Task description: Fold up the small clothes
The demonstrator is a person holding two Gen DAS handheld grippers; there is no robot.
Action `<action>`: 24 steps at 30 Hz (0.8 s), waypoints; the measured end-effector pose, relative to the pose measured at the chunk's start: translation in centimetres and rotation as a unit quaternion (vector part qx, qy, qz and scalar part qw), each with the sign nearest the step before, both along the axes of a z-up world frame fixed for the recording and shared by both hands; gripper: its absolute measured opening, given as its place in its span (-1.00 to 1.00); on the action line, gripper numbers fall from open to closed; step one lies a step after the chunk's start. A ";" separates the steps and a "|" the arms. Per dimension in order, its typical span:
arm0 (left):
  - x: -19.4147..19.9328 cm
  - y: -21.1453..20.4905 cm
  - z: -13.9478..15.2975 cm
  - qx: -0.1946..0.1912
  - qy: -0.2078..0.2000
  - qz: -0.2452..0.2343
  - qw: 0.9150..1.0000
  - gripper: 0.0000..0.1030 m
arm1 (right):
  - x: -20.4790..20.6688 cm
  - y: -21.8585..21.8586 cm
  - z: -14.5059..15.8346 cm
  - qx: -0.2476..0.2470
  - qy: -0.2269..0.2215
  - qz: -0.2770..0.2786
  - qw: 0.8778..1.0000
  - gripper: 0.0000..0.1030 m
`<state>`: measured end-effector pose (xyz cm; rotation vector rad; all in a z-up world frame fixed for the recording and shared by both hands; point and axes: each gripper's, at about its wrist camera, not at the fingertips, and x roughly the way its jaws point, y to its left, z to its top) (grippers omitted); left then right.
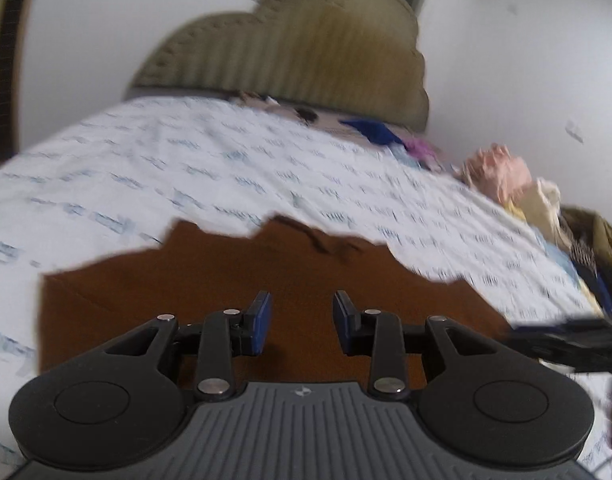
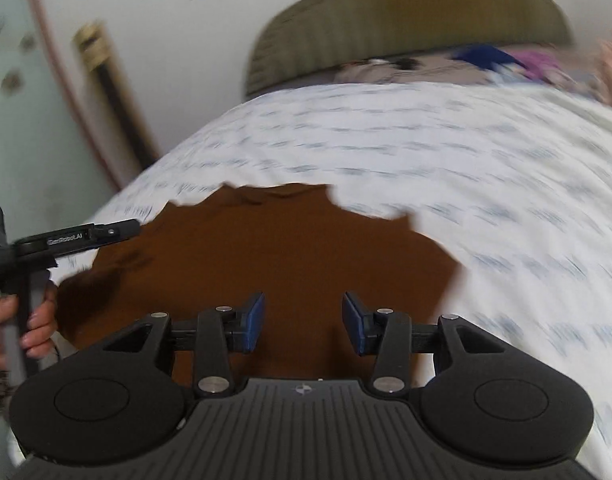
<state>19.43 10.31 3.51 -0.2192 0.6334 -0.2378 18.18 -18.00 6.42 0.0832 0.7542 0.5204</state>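
both frames blurry. brown garment (image 1: pixel 266 280) lies spread flat on the white patterned bedsheet (image 1: pixel 226 168), near edge of the bed, right under both my claws. its far edge looks ragged and uneven, with a small wrinkle near the top.

my left gripper (image 1: pixel 302 322) hangs over the brown cloth, blue pads (image 1: pixel 262 322) apart with a clear gap, nothing pinched between them, cloth only seen below. my right gripper (image 2: pixel 304 322) same story: pads parted a bit wider, empty, brown garment (image 2: pixel 274 264) beneath it. can't tell if either set of fingertips touches the fabric.

in the right wrist view the left gripper (image 2: pixel 122 229) pokes in from the left side, seen side-on over the garment's left edge, my hand (image 2: pixel 34 324) wrapped round its handle.

olive headboard (image 1: pixel 306 52) at far end of the bed. pile of other clothes (image 1: pixel 498 172), pink, blue, purple, cream, sits along the bed's far right side, well apart from the brown piece.
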 end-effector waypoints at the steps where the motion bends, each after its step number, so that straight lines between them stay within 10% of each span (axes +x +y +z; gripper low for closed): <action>1: 0.5 -0.6 -0.5 0.002 0.009 -0.009 1.000 -0.36 | 1.4 1.4 -0.7 -0.002 0.008 0.011 1.000 -0.12; 10: 7.2 0.7 -4.4 -0.013 0.058 0.029 0.998 -0.36 | 9.7 6.8 -4.8 -0.103 0.007 0.027 0.994 -0.21; 19: 8.9 2.3 -3.7 -0.035 0.043 0.077 0.995 -0.36 | 13.9 7.0 -4.1 -0.088 0.010 0.003 0.996 -0.19; 24: 7.7 3.0 -2.5 -0.003 0.045 0.077 0.996 -0.36 | 10.9 8.7 -2.0 -0.034 0.016 0.091 0.995 -0.19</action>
